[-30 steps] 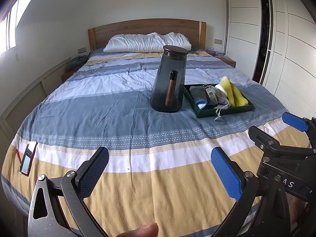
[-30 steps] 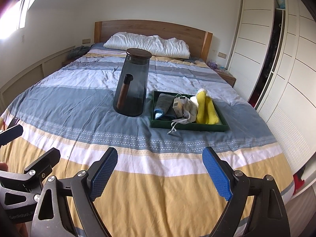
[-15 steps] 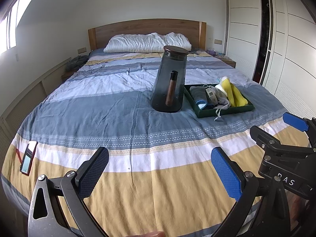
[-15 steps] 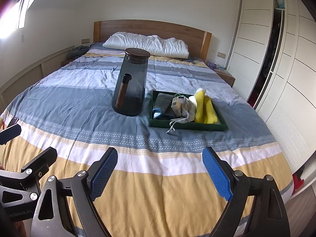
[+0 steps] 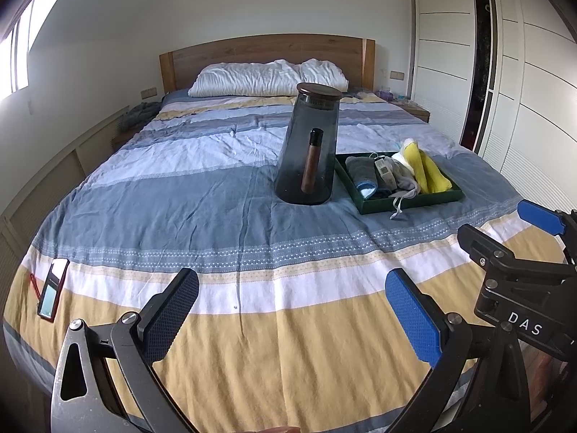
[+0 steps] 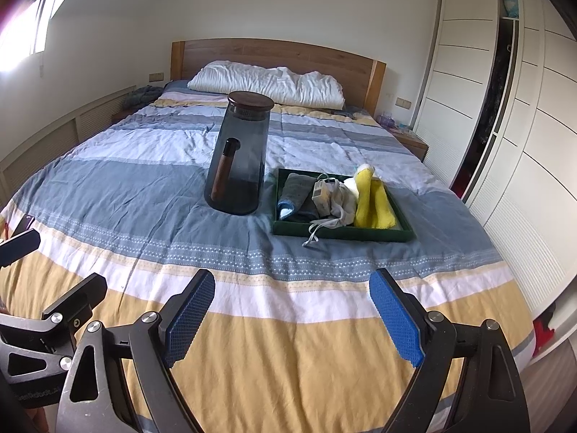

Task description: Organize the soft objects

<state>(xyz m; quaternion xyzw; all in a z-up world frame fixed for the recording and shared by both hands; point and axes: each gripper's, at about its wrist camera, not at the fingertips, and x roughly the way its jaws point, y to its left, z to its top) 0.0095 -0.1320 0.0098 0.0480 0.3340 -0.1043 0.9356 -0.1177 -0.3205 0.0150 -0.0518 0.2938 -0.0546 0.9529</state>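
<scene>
Hovering low over the yellow band of the bed [image 5: 252, 342], my left hand-held gripper [image 5: 292, 312] has its blue pads spread wide with nothing between them; my right hand-held gripper [image 6: 294, 312] is just as wide and empty. A phone [image 5: 53, 288] lies at nine o'clock of the left one. Well ahead, around one o'clock, the green tray [image 6: 364, 234] holds a grey towel [image 6: 297, 191], a pale drawstring bundle [image 6: 337, 200] and a yellow cloth [image 6: 373, 202]. Just beside it at its nine o'clock stands the smoked-glass jar [image 6: 239, 155]. Farthest, pillows [image 6: 267, 83] meet the headboard [image 6: 281, 54].
</scene>
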